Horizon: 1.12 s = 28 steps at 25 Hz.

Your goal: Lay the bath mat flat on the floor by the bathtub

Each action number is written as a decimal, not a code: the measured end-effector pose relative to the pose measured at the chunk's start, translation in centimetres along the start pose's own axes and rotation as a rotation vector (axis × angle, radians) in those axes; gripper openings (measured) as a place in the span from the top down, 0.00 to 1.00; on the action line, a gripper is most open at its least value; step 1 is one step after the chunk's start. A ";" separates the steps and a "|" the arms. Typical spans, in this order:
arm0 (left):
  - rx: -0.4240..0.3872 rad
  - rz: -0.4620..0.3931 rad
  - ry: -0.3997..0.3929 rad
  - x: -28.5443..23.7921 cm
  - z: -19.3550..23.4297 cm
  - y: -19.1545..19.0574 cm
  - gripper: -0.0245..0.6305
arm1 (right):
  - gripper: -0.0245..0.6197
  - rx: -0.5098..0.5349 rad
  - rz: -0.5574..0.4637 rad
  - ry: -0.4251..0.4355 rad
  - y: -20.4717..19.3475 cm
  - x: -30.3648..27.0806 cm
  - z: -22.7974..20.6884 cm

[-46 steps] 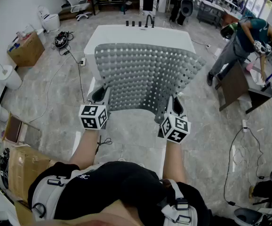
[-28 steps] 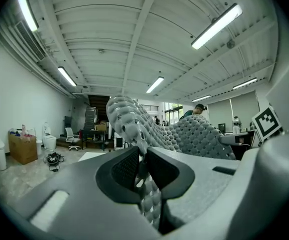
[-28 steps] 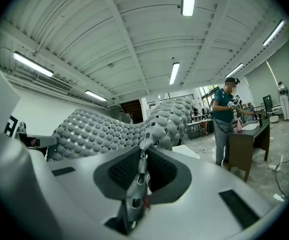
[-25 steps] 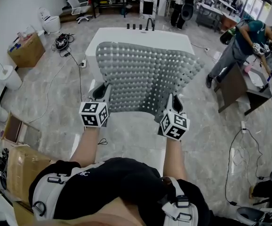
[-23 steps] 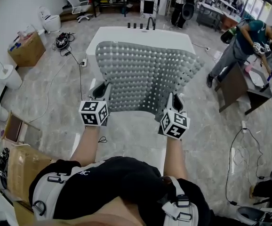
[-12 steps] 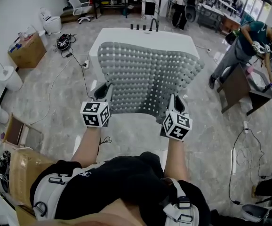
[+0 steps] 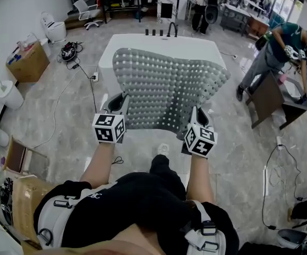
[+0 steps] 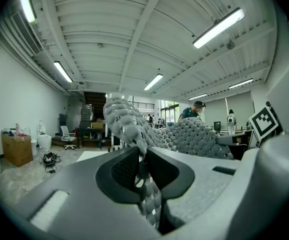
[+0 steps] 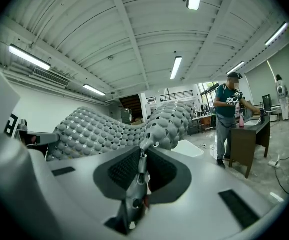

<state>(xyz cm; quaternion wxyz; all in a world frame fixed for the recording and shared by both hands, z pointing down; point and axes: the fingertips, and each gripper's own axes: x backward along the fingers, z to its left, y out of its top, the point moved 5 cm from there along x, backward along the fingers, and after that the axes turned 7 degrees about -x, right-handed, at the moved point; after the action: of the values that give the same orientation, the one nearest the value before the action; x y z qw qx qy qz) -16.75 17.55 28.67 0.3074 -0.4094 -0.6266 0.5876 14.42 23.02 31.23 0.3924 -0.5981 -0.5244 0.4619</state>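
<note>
Grey bath mat (image 7: 167,89) held in air; L claw (image 7: 117,102), R claw (image 7: 197,116) both clamped on near edge.

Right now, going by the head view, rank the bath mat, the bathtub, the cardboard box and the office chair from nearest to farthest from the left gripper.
1. bath mat: clamped in the left gripper.
2. bathtub: just ahead, below the mat.
3. cardboard box: off to the left.
4. office chair: far back, on the left.

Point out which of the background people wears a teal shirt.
The person at the right, bent over the brown desk; the other person, beyond the bathtub, carries a black backpack.
</note>
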 end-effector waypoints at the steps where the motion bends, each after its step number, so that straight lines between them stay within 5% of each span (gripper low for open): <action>1: -0.001 -0.001 -0.003 -0.9 0.2 0.0 0.89 | 0.89 -0.001 0.002 -0.002 0.0 -0.9 -0.3; 28: 0.042 0.105 0.049 -35.6 10.9 0.7 0.89 | 0.89 -0.020 0.104 0.042 6.9 -38.9 -7.9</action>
<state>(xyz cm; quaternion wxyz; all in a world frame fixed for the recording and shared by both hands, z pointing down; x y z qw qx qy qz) -9.16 -18.85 30.07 0.2998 -0.4495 -0.5841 0.6057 22.99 -16.33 32.28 0.3726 -0.6379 -0.4888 0.4640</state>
